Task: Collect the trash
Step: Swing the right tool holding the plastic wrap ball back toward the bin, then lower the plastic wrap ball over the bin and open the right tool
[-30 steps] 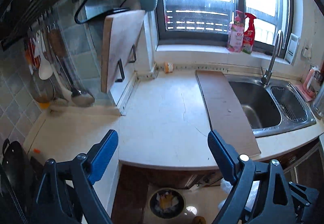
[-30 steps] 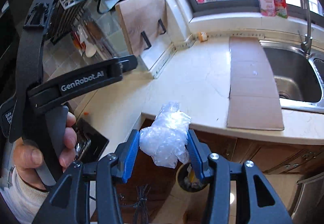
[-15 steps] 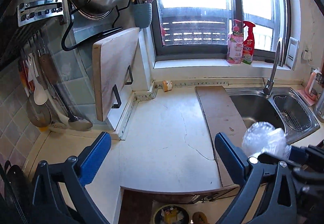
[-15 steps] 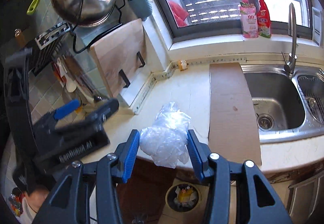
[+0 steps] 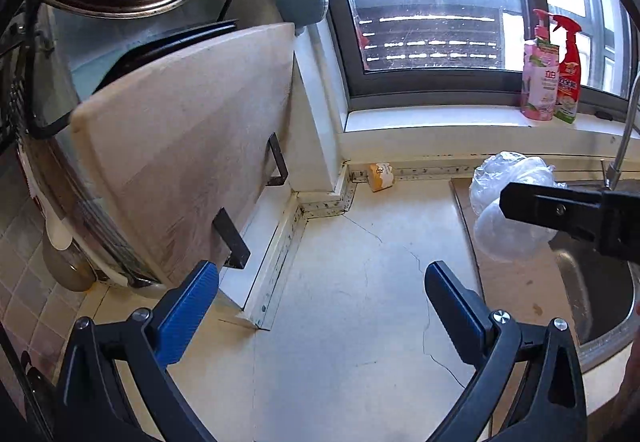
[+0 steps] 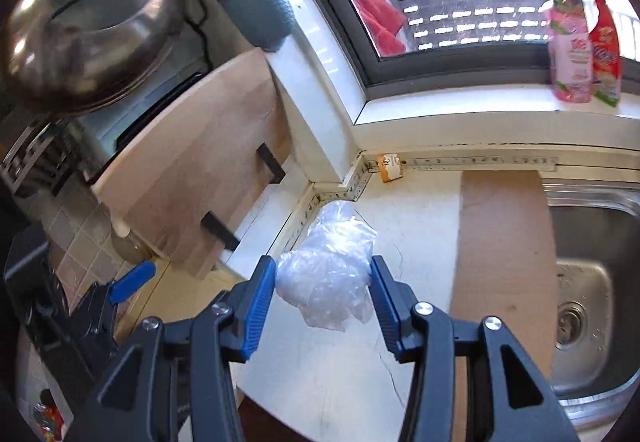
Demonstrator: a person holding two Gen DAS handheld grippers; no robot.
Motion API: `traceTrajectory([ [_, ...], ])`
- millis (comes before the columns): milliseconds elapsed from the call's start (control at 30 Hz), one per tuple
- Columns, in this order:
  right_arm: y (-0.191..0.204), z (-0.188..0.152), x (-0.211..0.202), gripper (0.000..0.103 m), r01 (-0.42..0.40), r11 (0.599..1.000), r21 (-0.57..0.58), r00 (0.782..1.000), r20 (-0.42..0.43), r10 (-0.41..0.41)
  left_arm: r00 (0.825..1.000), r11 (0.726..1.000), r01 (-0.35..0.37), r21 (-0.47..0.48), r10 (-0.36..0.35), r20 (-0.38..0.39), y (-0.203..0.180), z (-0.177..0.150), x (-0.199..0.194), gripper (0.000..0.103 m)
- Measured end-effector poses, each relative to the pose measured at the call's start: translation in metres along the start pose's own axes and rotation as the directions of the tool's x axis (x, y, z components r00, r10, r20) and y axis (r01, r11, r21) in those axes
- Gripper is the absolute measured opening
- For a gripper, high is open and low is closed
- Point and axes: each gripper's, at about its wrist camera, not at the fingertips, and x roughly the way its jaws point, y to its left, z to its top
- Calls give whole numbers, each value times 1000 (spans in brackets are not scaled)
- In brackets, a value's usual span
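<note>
The sink (image 5: pixel 600 294) is cut off by the right edge; the spray bottles (image 6: pixel 584 42) are blurred.

We see clear whitish plastic bag (image 6: pixel 328 274), blue gripper pads (image 6: pixel 260 302), cream cracked counter (image 5: pixel 352 302), pink and red bottles (image 5: pixel 552 82).

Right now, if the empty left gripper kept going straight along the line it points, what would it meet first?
Probably the bare cream countertop: the open left gripper tilts down at it with nothing between the fingers. The small orange-and-white scrap by the back ledge lies farther along, slightly right; depth is hard to judge here.
</note>
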Motion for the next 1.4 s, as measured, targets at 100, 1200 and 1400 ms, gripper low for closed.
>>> traceTrajectory([
  [100,-22,14,35,48,-19,999,28,999,-49,20,999,999,-37,-7,37,-36,-7,9,38,102],
  [1200,81,-263,24,48,-240,966,-98,840,-519,156,948,963,-118,-243,37,-315,94,-252,-71,102],
  [1400,80,-330,61,48,-209,967,-148,797,-598,81,921,947,-142,-289,19,-390,107,-316,-66,102],
])
